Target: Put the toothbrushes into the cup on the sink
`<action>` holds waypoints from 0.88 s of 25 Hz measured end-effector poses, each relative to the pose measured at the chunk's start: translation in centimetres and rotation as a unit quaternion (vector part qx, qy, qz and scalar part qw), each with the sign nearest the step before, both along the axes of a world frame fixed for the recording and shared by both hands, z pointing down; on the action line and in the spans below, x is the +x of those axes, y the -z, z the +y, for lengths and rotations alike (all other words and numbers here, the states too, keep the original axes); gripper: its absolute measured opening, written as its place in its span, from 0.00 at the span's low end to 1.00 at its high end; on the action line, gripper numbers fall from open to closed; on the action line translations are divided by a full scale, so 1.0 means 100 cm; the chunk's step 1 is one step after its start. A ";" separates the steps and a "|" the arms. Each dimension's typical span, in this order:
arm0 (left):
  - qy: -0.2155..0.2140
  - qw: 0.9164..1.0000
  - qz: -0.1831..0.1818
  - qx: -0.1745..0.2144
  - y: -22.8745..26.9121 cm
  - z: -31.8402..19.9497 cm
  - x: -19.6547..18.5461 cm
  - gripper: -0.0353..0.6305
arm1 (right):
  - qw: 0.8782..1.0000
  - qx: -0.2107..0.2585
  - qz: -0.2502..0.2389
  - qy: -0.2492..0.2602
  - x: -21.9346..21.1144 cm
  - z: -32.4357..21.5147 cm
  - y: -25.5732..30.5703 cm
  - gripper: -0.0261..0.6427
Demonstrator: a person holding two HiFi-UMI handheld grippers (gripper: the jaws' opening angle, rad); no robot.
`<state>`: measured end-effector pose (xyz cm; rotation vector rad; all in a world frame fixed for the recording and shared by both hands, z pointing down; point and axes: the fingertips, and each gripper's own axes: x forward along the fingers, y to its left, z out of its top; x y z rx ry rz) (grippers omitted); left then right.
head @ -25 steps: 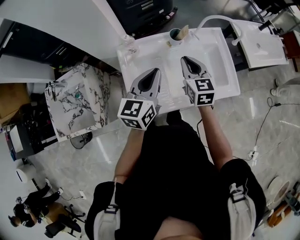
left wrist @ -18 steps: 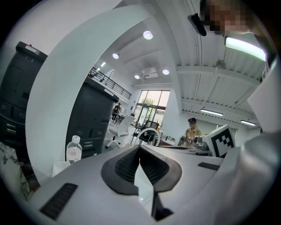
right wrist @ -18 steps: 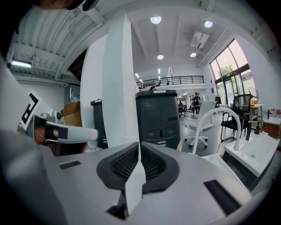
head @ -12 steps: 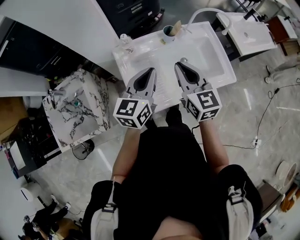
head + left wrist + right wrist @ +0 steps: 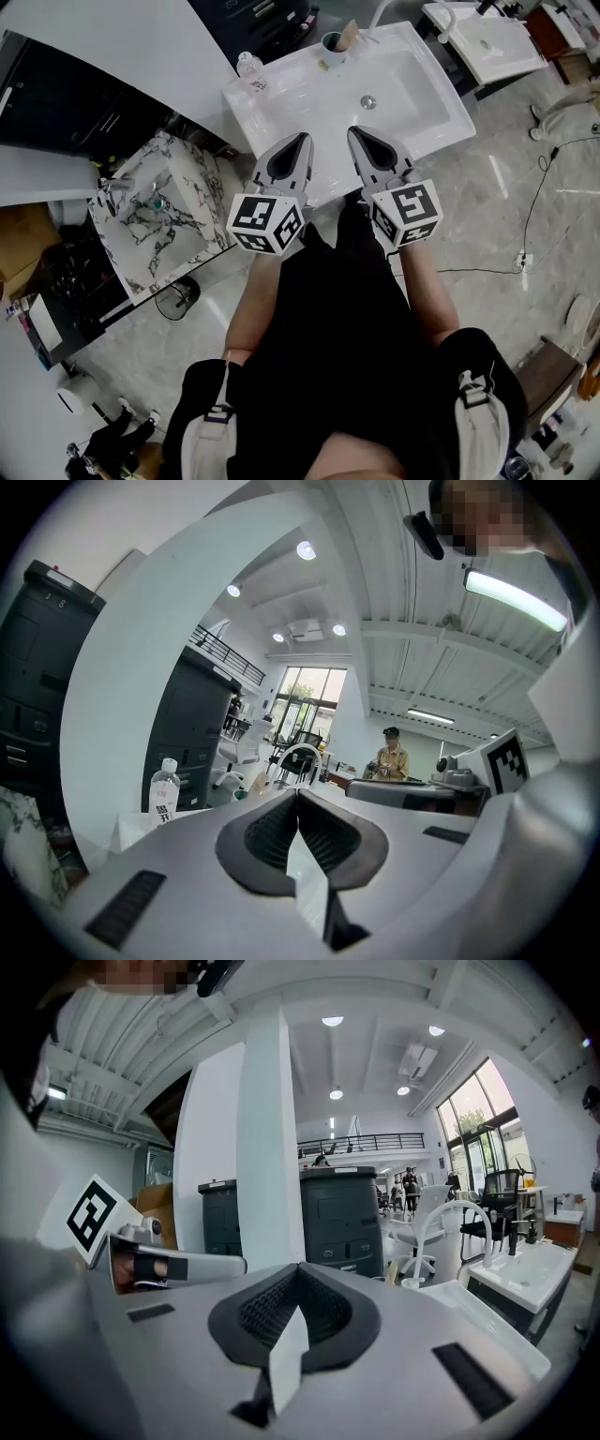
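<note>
The left hand-held gripper (image 5: 300, 142) has its jaws pressed together with nothing between them, as the left gripper view shows. The right hand-held gripper (image 5: 360, 134) is closed and empty in the same way. They sit side by side, slightly apart, over the near edge of the white sink (image 5: 417, 89), with both tips pointing toward its far side. Neither touches anything on it.

The basin is bare except for the drain (image 5: 367, 101) near its middle. The cup (image 5: 330, 43) stands on the sink's far rim, left of the arched white faucet (image 5: 441, 1227) and well apart from both grippers. A tan piece (image 5: 350, 35) sticks up out of the cup and leans to the right. It is probably the toothbrushes, but it is too small to tell for certain.

A clear water bottle (image 5: 246, 64) stands upright at the sink's far left corner. A marble-patterned sink (image 5: 155, 230) sits to the left, and another white sink (image 5: 487, 42) to the far right.
</note>
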<state>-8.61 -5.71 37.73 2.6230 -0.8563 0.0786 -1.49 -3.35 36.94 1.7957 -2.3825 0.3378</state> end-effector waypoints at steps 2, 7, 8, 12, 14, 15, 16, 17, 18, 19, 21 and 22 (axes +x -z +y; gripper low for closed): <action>-0.003 1.000 -0.003 0.002 0.000 0.001 -0.003 0.08 | 1.000 0.003 -0.001 -0.010 0.001 0.003 0.000 0.08; -0.011 1.000 -0.009 0.010 -0.001 0.001 -0.006 0.08 | 1.000 0.008 -0.004 -0.022 0.002 0.007 0.002 0.08; -0.013 1.000 -0.010 0.011 -0.001 0.001 -0.006 0.08 | 1.000 0.009 -0.004 -0.024 0.002 0.008 0.003 0.08; -0.018 1.000 -0.009 0.016 0.003 0.001 -0.004 0.07 | 1.000 0.012 -0.005 -0.028 0.002 0.006 0.005 0.08; -0.019 1.000 -0.011 0.019 0.004 0.000 -0.004 0.08 | 1.000 0.013 -0.005 -0.025 0.001 0.004 0.005 0.08; -0.019 1.000 -0.012 0.019 0.004 -0.001 -0.004 0.07 | 1.000 0.013 -0.005 -0.024 0.001 0.003 0.005 0.08; -0.018 1.000 -0.013 0.020 0.004 -0.002 -0.005 0.08 | 1.000 0.013 -0.006 -0.022 0.000 0.002 0.005 0.08; -0.016 1.000 -0.014 0.020 0.004 -0.003 -0.006 0.08 | 1.000 0.013 -0.006 -0.019 -0.001 0.001 0.005 0.08; -0.014 1.000 -0.015 0.020 0.004 -0.003 -0.007 0.08 | 1.000 0.013 -0.006 -0.017 -0.002 0.000 0.005 0.08; -0.013 1.000 -0.016 0.020 0.003 -0.004 -0.008 0.07 | 1.000 0.012 -0.005 -0.015 -0.003 -0.001 0.004 0.08; -0.010 1.000 -0.020 0.019 0.001 -0.006 -0.011 0.08 | 1.000 0.010 -0.004 -0.011 -0.006 -0.002 0.003 0.08; -0.009 1.000 -0.021 0.018 0.000 -0.007 -0.012 0.07 | 1.000 0.009 -0.003 -0.009 -0.007 -0.003 0.003 0.08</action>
